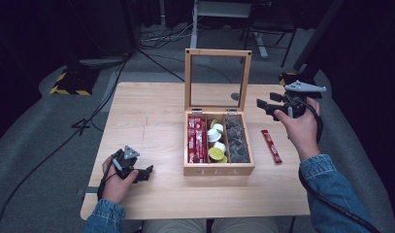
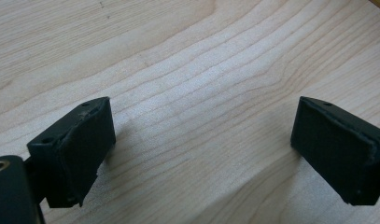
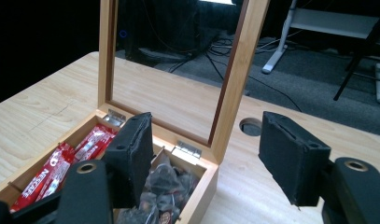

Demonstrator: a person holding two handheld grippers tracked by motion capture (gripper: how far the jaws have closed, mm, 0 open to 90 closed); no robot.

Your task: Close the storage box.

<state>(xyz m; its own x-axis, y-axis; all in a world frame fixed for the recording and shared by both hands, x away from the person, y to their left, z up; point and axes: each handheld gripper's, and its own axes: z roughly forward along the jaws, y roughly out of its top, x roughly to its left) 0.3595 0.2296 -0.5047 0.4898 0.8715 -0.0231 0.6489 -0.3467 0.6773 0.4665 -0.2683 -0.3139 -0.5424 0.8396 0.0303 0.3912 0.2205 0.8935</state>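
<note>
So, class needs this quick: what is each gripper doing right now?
Left gripper: open, holding nothing, over the table.
Right gripper: open, holding nothing.

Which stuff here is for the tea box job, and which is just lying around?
For the job: wooden tea box, its open lid, red sachets, loose red sachet, right gripper.
Lying about: yellow-black block, floor cables.

Both claws are matte black with blocky rectangular pads [image 2: 87, 149], edges a bit worn. Small screw holes sit in the pad backs, brass-ringed holes in the arms behind. Grey three-cornered plate on top of the left claw [image 1: 145, 174] and right claw [image 1: 264, 106]. Black cables trail back. Blue denim sleeves [image 1: 331, 187], cuffs buttoned.
</note>
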